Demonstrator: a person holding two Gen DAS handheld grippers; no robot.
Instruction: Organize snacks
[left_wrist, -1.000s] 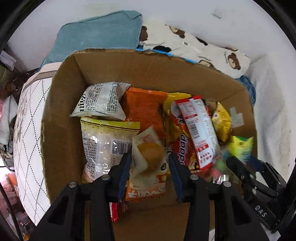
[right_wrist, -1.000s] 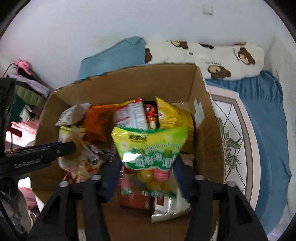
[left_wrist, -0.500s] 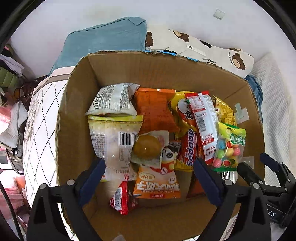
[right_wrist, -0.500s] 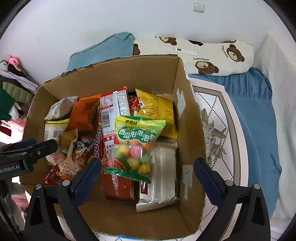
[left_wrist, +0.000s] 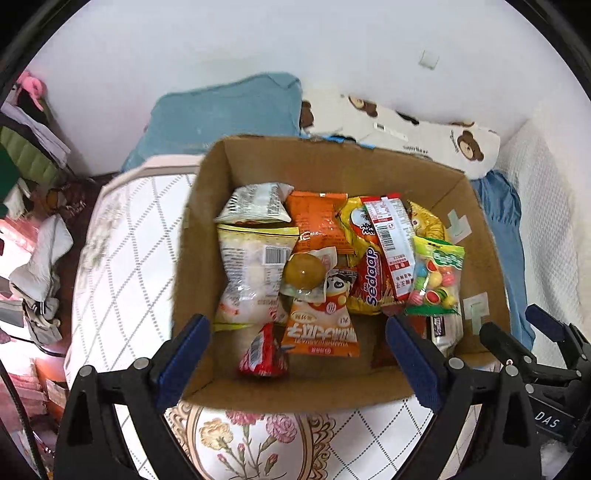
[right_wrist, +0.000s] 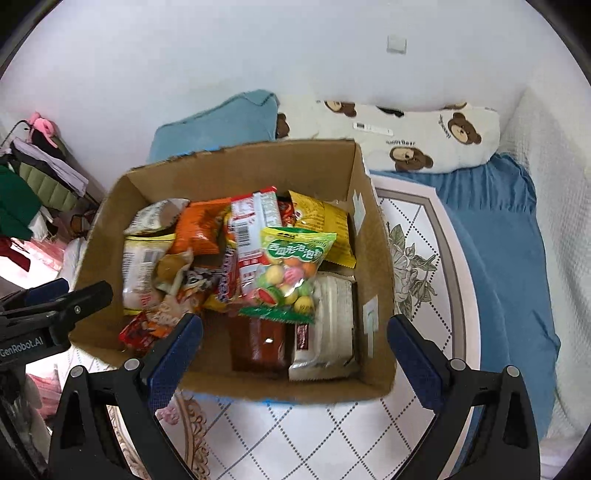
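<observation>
Snacks (left_wrist: 384, 254) lie lengthwise toward the box's far wall; both grippers' fingers (left_wrist: 192, 339) gape empty.

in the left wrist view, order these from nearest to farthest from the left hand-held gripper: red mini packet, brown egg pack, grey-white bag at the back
1. red mini packet, between the open fingers of the left hand-held gripper, box front.
2. brown egg pack, box middle.
3. grey-white bag, back-left corner.

cardboard box (right_wrist: 373, 258) sits on quilted bed (right_wrist: 424, 280) beside pillows (right_wrist: 424, 136).
</observation>
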